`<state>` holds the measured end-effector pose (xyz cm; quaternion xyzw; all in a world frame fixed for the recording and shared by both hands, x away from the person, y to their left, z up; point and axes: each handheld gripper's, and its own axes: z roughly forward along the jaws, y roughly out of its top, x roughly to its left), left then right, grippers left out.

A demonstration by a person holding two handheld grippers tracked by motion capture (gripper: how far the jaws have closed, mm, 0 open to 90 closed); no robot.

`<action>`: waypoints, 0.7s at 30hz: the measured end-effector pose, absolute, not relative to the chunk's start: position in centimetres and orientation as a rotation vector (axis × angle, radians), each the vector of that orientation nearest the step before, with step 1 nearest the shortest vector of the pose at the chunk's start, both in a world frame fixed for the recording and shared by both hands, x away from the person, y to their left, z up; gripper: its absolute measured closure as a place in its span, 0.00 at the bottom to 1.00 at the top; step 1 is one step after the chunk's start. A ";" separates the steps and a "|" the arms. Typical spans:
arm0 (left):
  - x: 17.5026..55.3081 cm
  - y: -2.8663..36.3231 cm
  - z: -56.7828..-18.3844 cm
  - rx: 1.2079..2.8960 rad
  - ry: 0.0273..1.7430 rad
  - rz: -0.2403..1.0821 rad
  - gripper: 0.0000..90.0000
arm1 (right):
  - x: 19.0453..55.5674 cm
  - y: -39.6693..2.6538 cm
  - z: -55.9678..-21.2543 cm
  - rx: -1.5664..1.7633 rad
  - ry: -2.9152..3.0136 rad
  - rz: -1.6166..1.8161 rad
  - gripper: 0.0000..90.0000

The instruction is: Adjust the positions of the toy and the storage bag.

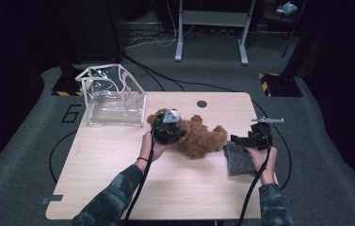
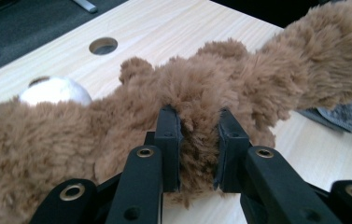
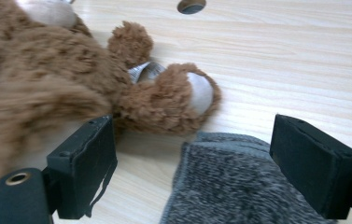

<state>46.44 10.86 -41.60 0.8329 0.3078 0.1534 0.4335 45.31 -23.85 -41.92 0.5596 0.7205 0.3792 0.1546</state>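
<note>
Two grippers at work: left gripper [image 2: 197,149] pinches the bear [image 1: 198,136] mid-table; right gripper [image 3: 206,168], jaws spread, straddles the grey cloth [image 3: 239,186]. Lift the bear slowly, keeping its plush bunched between the pads.

From my seat, the table [image 1: 118,188] fills the middle of the high view. A bag [image 1: 114,101] stands at its upper left corner. Right of it, at centre frame, the teddy bear [image 1: 198,136] lies on the tabletop, with my left gripper [image 1: 168,129] over its left end. A cloth [image 1: 238,159] lies at right of centre, just beside the bear's lower right end, and my right gripper [image 1: 255,137] sits above the cloth. A hole [image 1: 201,103] lies behind the bear.
</note>
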 end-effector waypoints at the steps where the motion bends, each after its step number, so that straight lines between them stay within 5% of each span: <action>1: 46.1 11.2 -41.9 2.071 0.765 0.385 0.84 | 45.4 -23.9 -42.0 1.612 2.064 1.077 0.15; 21: 42.6 14.8 -46.2 2.041 0.833 0.327 0.84 | 48.8 -19.0 -43.7 1.532 2.289 0.940 0.15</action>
